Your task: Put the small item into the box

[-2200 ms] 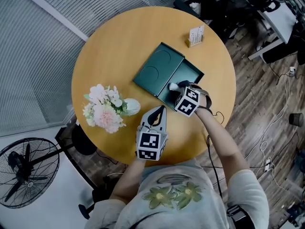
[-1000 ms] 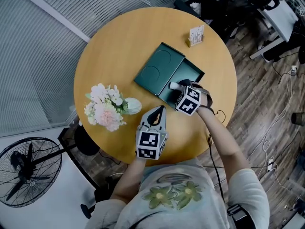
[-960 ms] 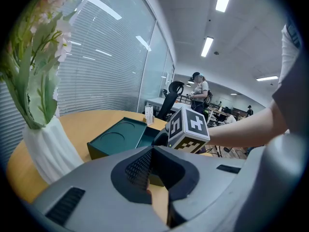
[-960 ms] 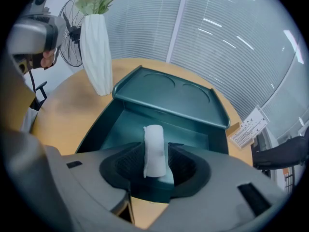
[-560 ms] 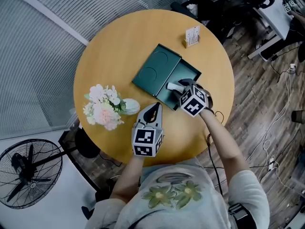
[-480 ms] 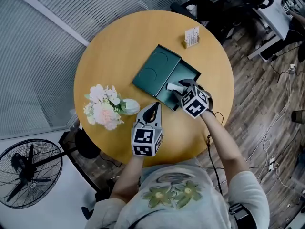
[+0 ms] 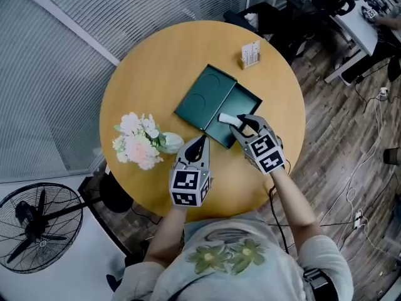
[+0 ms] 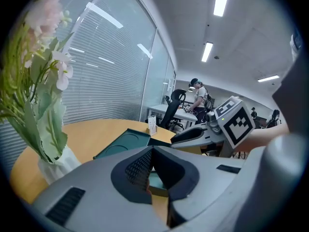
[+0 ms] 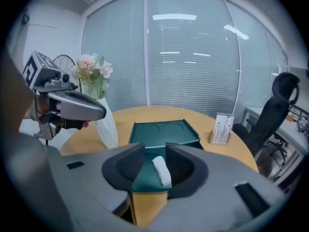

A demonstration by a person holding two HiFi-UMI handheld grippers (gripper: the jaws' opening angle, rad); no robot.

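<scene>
The dark green box (image 7: 245, 103) lies open on the round table, its lid (image 7: 203, 95) flat beside it. The small white item (image 7: 225, 118) lies on the box's floor, seen through my right gripper's gap (image 9: 162, 171). My right gripper (image 7: 243, 123) hovers above the near end of the box; its jaws have just been closing but stand apart, with nothing pressed between them (image 9: 154, 150). My left gripper (image 7: 202, 141) is held over the table left of the box, near the vase, its jaws meeting at the tips (image 8: 153, 152).
A white vase of pink and white flowers (image 7: 142, 144) stands at the table's left, close to my left gripper. A small card stand (image 7: 250, 54) sits at the far edge. A fan (image 7: 30, 222) stands on the floor to the left; office chairs and desks lie beyond.
My right gripper has lifted out of the box and drawn back towards the person, leaving the white item lying inside. The left gripper has risen a little.
</scene>
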